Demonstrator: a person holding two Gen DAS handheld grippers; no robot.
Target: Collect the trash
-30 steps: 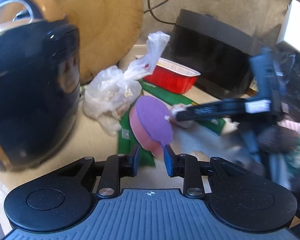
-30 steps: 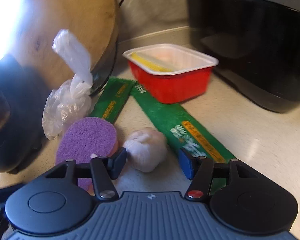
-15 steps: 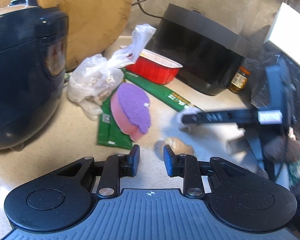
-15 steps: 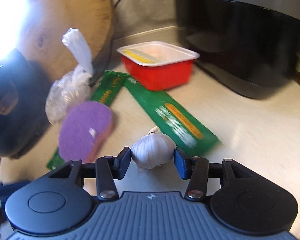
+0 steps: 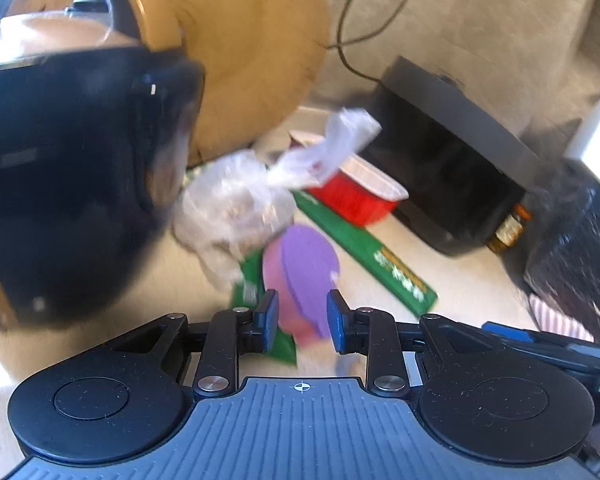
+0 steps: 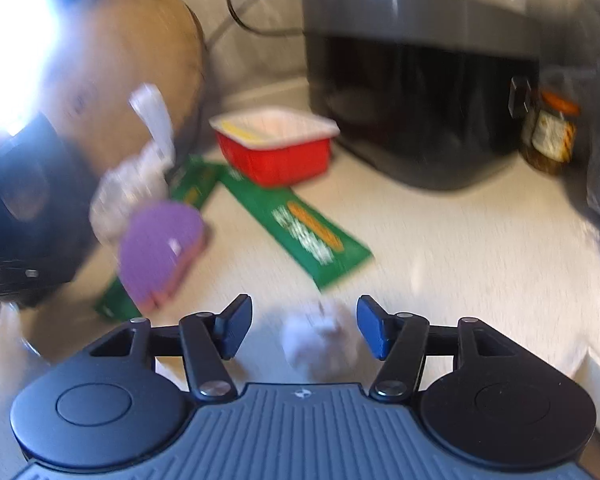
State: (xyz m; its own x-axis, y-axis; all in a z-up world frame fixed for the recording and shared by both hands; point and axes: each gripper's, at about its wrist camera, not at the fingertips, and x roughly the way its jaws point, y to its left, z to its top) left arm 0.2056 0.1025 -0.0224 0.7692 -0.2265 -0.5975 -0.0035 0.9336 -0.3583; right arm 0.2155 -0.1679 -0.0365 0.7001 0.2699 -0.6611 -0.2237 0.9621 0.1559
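My left gripper (image 5: 302,320) stands partly open. A purple and pink sponge (image 5: 300,272) shows in the gap just past its fingertips, and the pads do not press on it. My right gripper (image 6: 304,316) hangs over the counter, its jaws opening around a white garlic bulb (image 6: 320,340) that lies loose between them. Two green packets (image 6: 300,228) lie flat behind the sponge (image 6: 160,252). Farther back are a red tray (image 6: 276,148) and a knotted clear plastic bag (image 5: 240,200). Both views are blurred.
A dark rice cooker (image 5: 72,176) fills the left side, with a round wooden board (image 5: 252,56) leaning behind it. A black appliance (image 6: 420,80) and a jar (image 6: 552,136) stand at the back right. A black bag (image 5: 572,232) hangs at the right edge.
The right jaws closed on the garlic, drew it back towards the right, and have now spread off it. The left gripper swung back towards the sponge, with its gap unchanged.
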